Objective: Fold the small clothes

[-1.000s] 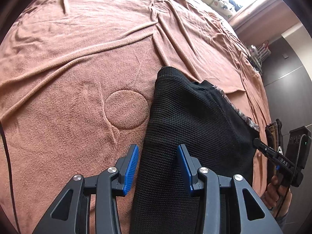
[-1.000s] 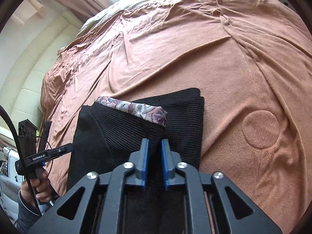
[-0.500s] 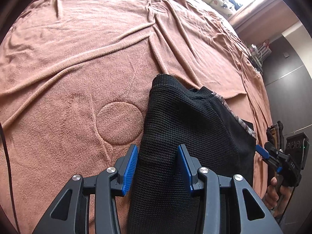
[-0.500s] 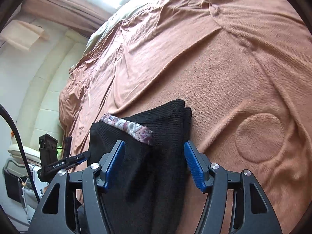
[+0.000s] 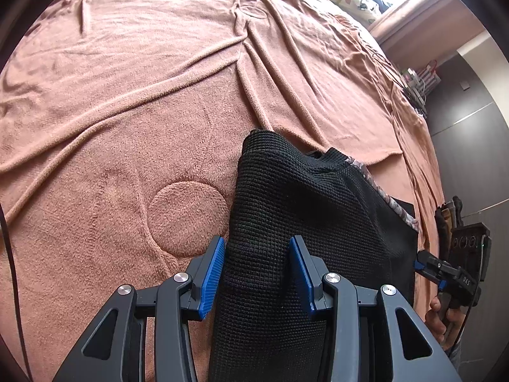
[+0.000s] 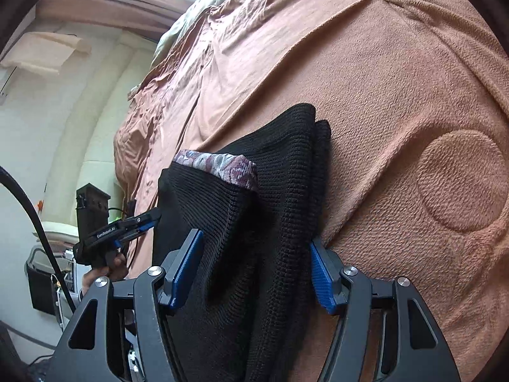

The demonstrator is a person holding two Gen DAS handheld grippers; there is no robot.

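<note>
- A rust-brown blanket (image 5: 133,102) covers the bed, rumpled into long ridges that run toward 12 o'clock in the left wrist view; it fills most of the right wrist view too (image 6: 397,63)
- The black knit garment (image 5: 302,222) lies folded on the blanket, reaching from 6 o'clock up to the centre of the left wrist view, with its far corner raised off the blanket; in the right wrist view (image 6: 280,191) it spans the lower middle in stacked layers
- A round embossed circle (image 5: 187,219) sits in the blanket just beside the garment, at 9 o'clock from it (in the right wrist view (image 6: 461,178) it lies at 3 o'clock)
- The left gripper (image 5: 256,273) has its blue pads spread apart, one on each side of the garment's near fold, neither clamped onto it
- The right gripper (image 6: 257,270) stands wide apart as well, with the garment's layers passing between its pads; the pad at 3 o'clock sits against the cloth edge
- A floral patterned trim (image 6: 219,168) edges a folded layer of the garment, showing as a thin strip at 3 o'clock in the left wrist view (image 5: 397,207)
</note>
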